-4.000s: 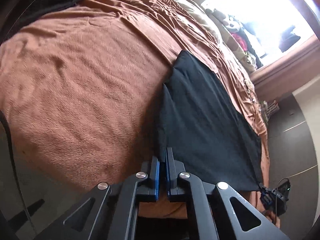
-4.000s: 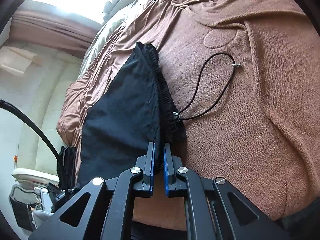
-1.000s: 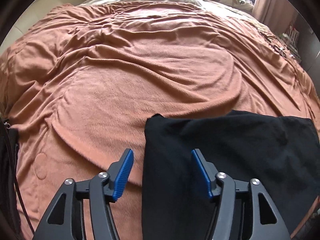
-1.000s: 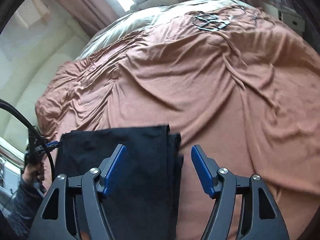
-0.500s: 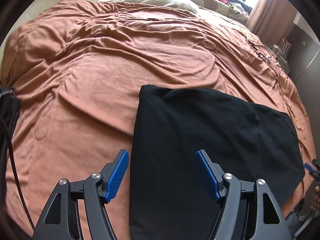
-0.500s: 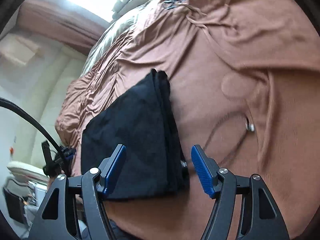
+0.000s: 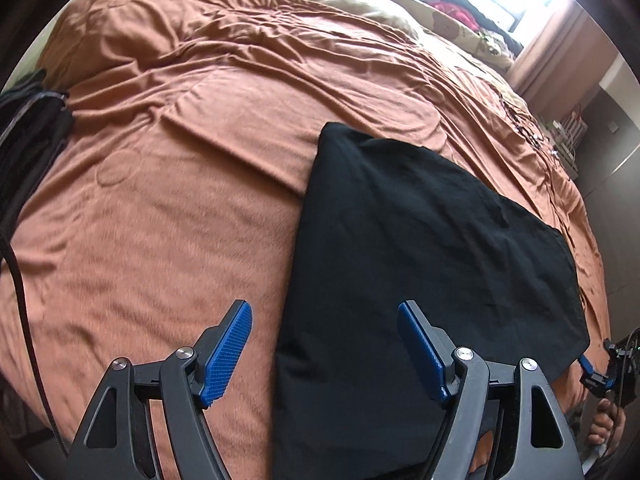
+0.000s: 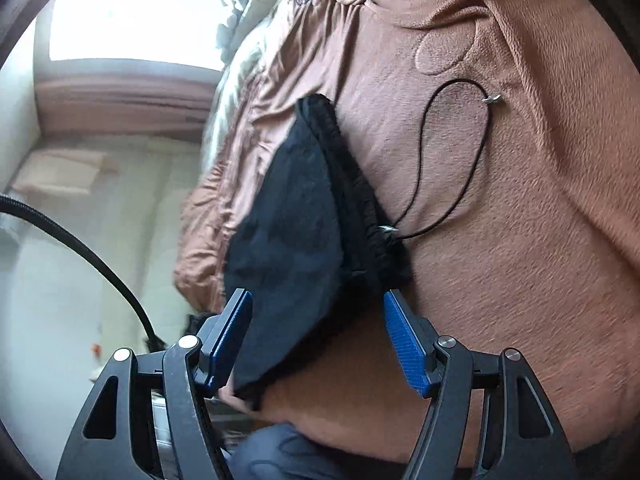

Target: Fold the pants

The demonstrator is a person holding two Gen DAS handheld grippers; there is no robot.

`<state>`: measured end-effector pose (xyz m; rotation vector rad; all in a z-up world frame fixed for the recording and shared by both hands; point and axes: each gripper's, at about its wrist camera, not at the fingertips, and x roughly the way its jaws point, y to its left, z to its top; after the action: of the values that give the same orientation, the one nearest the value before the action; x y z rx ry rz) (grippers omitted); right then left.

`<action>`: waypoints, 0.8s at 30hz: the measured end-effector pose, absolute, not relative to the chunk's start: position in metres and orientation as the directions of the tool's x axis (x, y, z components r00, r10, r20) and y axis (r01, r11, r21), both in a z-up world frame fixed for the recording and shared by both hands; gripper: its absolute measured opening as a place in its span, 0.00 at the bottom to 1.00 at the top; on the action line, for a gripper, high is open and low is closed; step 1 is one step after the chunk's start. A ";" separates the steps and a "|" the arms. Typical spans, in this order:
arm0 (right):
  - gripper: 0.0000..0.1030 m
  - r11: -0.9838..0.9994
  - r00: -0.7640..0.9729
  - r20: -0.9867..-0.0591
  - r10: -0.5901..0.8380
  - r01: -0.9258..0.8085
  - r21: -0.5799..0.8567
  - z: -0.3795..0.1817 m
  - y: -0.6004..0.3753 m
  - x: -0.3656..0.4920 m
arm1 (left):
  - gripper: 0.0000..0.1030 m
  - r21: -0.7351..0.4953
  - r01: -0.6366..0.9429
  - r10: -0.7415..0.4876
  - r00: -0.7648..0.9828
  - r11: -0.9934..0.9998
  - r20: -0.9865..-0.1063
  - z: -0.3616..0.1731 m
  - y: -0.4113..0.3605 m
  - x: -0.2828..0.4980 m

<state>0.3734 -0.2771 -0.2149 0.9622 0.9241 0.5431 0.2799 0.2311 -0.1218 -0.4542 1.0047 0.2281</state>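
Our left claw (image 7: pixel 324 344) is spread wide and holds nothing; the near left edge of the black pants (image 7: pixel 420 248) lies between its fingers. From there the folded pants run away to the right on the brown bed cover (image 7: pixel 168 200). Our right claw (image 8: pixel 318 340), also spread and empty, stands over the other near corner, by the waistband, whose drawstring (image 8: pixel 452 160) loops on the cover beyond. We judge both claws equally near.

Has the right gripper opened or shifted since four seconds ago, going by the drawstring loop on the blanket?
Yes. The right gripper was shut on the black pants; now it is open, with the drawstring loop still up and right.
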 end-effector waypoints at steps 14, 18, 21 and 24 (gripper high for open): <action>0.56 0.400 0.522 -0.348 0.779 0.016 0.917 -0.232 -0.286 0.376 | 0.75 -0.291 -0.408 -0.045 0.515 0.866 -0.856 -0.136 0.229 0.263; 0.48 0.371 0.537 -0.297 0.790 -0.032 0.928 -0.227 -0.284 0.379 | 0.75 -0.305 -0.420 -0.059 0.506 0.854 -0.861 -0.144 0.228 0.256; 0.48 0.425 0.535 -0.356 0.766 -0.007 0.905 -0.232 -0.283 0.386 | 0.75 -0.316 -0.440 -0.064 0.499 0.840 -0.864 -0.150 0.228 0.247; 0.37 0.449 0.539 -0.386 0.749 0.017 0.893 -0.235 -0.280 0.393 | 0.75 -0.339 -0.449 -0.082 0.501 0.826 -0.862 -0.154 0.228 0.238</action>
<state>0.3929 -0.2805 -0.2352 1.0154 0.9036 0.5384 0.2381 0.2281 -0.1539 -0.5798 1.0360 0.2378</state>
